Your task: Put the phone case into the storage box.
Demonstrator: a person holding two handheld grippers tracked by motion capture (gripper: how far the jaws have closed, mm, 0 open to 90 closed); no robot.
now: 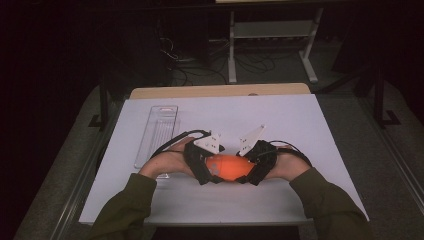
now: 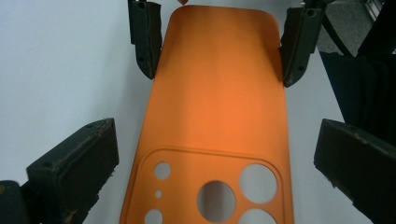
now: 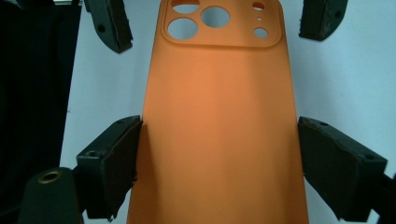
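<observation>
An orange phone case (image 1: 231, 167) lies flat on the white table top (image 1: 300, 125), back side up, its camera cutouts (image 2: 219, 196) at the end nearest my left gripper. My left gripper (image 2: 215, 158) straddles that end with its jaws wide open, a gap showing on each side of the case. From the opposite end my right gripper (image 3: 219, 158) has its pads (image 3: 116, 158) against the two long edges of the case (image 3: 219, 116). In the high view both hands meet at the case near the table's front middle.
A clear plastic tray (image 1: 157, 132) lies lengthwise on the left of the table, just beyond the left hand. A wooden board edge (image 1: 220, 91) runs along the table's far side. Behind it are cables and a white stand (image 1: 270, 30) on the dark floor.
</observation>
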